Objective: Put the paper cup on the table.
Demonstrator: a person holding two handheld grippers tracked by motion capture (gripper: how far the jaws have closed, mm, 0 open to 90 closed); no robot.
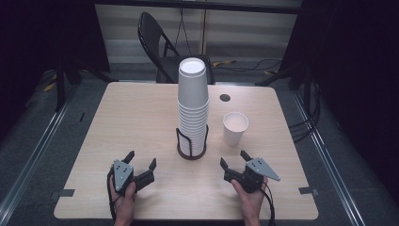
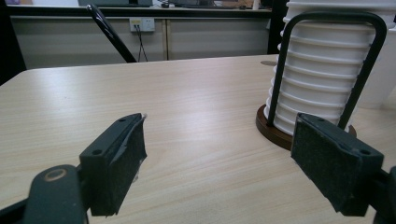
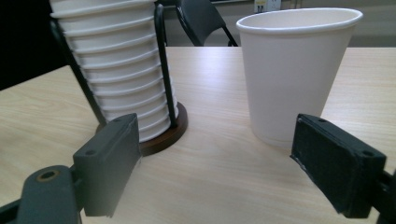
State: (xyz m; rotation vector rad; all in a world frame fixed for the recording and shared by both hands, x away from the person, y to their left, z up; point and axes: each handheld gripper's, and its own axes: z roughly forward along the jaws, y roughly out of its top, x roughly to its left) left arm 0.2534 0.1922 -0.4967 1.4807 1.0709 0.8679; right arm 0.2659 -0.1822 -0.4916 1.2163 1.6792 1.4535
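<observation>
We see a light wooden table [image 1: 141, 117] with a tall stack of white paper cups [image 1: 192, 101] standing near its middle, seated in a holder [image 1: 191, 151] made of a round dark wooden base and black wire loops that rise around the lowest cups. Just to the right of the stack, apart from it, a single paper cup [image 1: 235, 127] stands upright with its mouth open upward. Near the table's front edge we hold the left gripper [image 1: 140, 165] at the left of the holder and the right gripper [image 1: 235, 158] at its right, each hand [image 1: 123, 200] coming in from that edge. Both sets of jaws are spread wide with nothing between them. In the left gripper view the jaws frame bare table, and the holder with its ribbed cup rims sits ahead toward the right jaw. In the right gripper view the single cup stands close ahead between the jaws, nearer the right one, untouched, while the stack in its holder stands just behind the left jaw. A folding chair [image 1: 162, 44] stands beyond the table's far edge.
</observation>
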